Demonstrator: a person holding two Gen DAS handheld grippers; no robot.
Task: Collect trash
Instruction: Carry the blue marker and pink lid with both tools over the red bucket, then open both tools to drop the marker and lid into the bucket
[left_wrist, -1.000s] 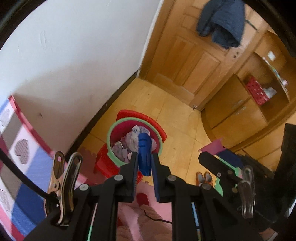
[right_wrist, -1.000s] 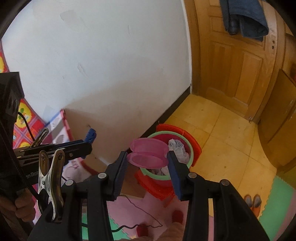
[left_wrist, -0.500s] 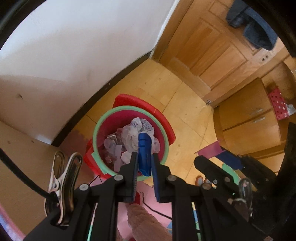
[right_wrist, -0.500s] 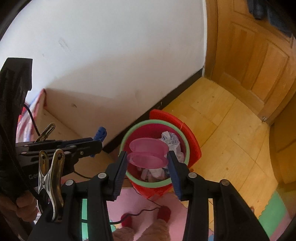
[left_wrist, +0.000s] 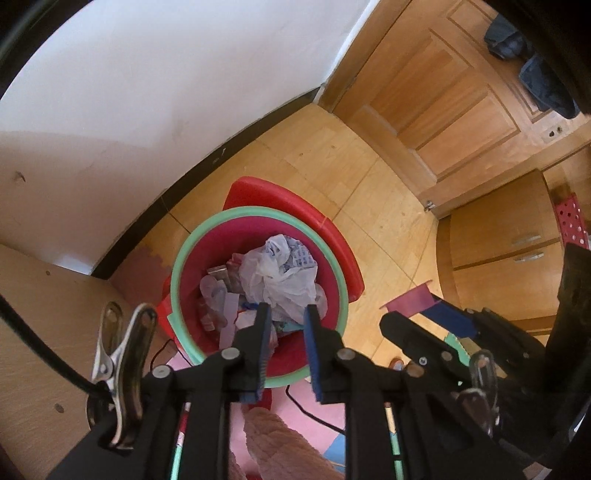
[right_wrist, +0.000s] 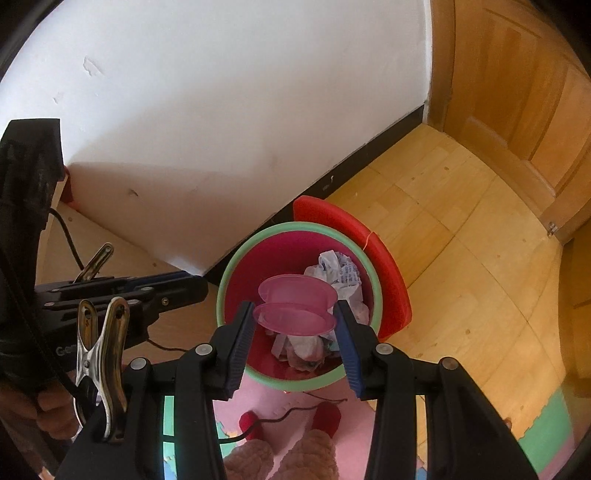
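- The left gripper (left_wrist: 286, 314) hangs above the trash bin (left_wrist: 207, 236), with its tips pointing down into the opening, on the side of the rim that is closest to the camera.
- Its jaws have just been opening; now they stand a little apart and nothing is between them. The crumpled white plastic bag (left_wrist: 280, 273) is seen through the gap, but it lies lower, inside the bin.
- The bin is red inside, has a pale green rim, and stands on the wooden floor (left_wrist: 332, 162) near the black baseboard (left_wrist: 229, 147) of the white wall (left_wrist: 184, 74). A red lid (left_wrist: 295, 199) leans behind the bin, on the side of the wall.
- In the bin there are also paper scraps and wrappers (left_wrist: 221, 295), next to the bag, toward the left part of the bin.
- The right gripper (right_wrist: 293, 317) is pinching a pink plastic spool (right_wrist: 295, 302); one pad presses on each side of it.
- The spool is held over the open mouth of the bin (right_wrist: 236, 266), about at its middle, above the trash and not touching it.
- In the right wrist view the left gripper (right_wrist: 195, 284) is seen at the left of the bin, just beside the rim.
- A black cable (right_wrist: 295, 410) lies on the pink foam mat (right_wrist: 354, 417) in front of the bin.
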